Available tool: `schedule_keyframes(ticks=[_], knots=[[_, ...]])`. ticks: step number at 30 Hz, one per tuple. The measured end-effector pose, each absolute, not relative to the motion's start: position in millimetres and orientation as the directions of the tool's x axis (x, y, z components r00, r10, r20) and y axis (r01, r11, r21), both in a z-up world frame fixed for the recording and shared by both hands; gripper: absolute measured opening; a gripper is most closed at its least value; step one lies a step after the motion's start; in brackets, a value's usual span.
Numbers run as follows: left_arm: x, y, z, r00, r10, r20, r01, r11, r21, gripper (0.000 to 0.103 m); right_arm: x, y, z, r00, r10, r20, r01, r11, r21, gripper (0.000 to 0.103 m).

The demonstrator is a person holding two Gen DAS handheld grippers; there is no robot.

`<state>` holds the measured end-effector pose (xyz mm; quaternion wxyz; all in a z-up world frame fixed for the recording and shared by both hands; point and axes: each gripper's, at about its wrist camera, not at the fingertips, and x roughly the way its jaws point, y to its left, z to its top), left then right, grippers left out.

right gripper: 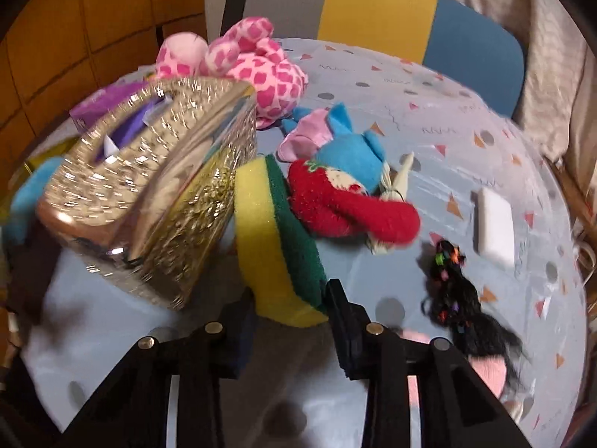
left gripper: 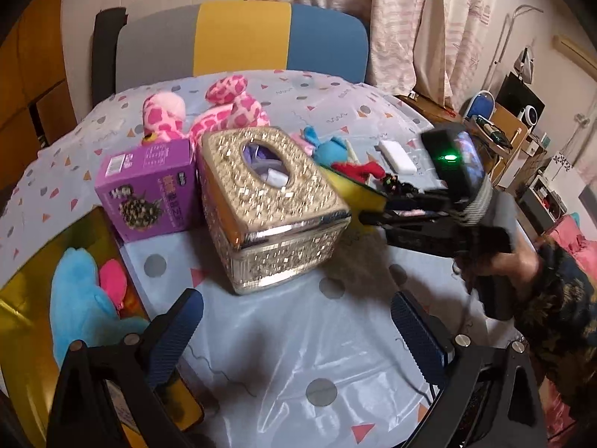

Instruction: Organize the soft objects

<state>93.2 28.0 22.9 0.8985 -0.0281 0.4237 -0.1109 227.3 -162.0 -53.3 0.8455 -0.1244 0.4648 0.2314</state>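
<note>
The right hand-held gripper (right gripper: 291, 298) is clenching the near end of a yellow-and-green sponge (right gripper: 276, 231), its two fingers pressing in on either side. The sponge is standing on edge just ahead of those fingers, sitting on the counter (right gripper: 447, 142) between a glittering gold tissue box (right gripper: 149, 186) to the left and a red plush toy (right gripper: 347, 209) to the right, which is touching its green scouring face. I would judge the sponge to be light and squashy, so it should be giving under the pinch and not slipping; the foam body looks like the sensible place to grip, and a hold nearer the middle would keep it from flopping.

The left hand-held gripper (left gripper: 298, 328) is hanging released, jaws wide apart over bare tablecloth, with nothing between them. The tissue box (left gripper: 268, 201) is lying ahead of it, and a purple carton (left gripper: 149, 190) is standing just left of that. Through the oval opening in the tissue box, something purple and white is showing, though I cannot tell what.

Off to the left of the left hand-held gripper, a gold tray (left gripper: 22, 321) is holding a blue plush (left gripper: 78, 298) and a small pink one (left gripper: 112, 280); it seems to be the collecting place for soft things. Further ahead, a pink spotted plush (left gripper: 224, 108) is waiting on the counter.
</note>
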Motion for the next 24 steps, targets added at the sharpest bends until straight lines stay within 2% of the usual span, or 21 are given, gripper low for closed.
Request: schedule_keyframes(ticks=[5,11,12,13,16,20,24], knots=[[108,16,41,0.639,-0.238,-0.731,0.222,0.967,-0.120,0.101,197,-186,-36,0.373,0.326,-0.869,-0.512,0.853,0.100,0.035],[136,-15,55,0.634,-0.279,-0.721,0.296,0.949,-0.107,0.101,183,-232,-40,0.330,0.278,-0.902,-0.377,0.915,0.144,0.039],[141,-20,57,0.633,-0.281,-0.721,0.305,0.947,-0.101,0.101,182,-242,-39,0.339,0.278,-0.899,-0.343,0.926,0.157,0.041],[148,-27,59,0.632,-0.280,-0.722,0.315,0.945,-0.091,0.101,182,-253,-38,0.350,0.289,-0.891,-0.303,0.935,0.184,0.048],[173,-41,64,0.599,-0.299,-0.743,0.316,0.941,-0.124,0.101,182,-283,-35,0.388,0.387,-0.837,-0.212,0.921,0.327,0.049],[221,-60,68,0.568,-0.306,-0.764,0.273,0.946,-0.176,0.089,185,-321,-36,0.493,0.491,-0.718,-0.077,0.847,0.526,0.049],[277,-78,53,0.516,-0.289,-0.806,0.196,0.956,-0.218,0.077,185,-339,-30,0.569,0.463,-0.680,-0.023,0.835,0.549,0.049]])
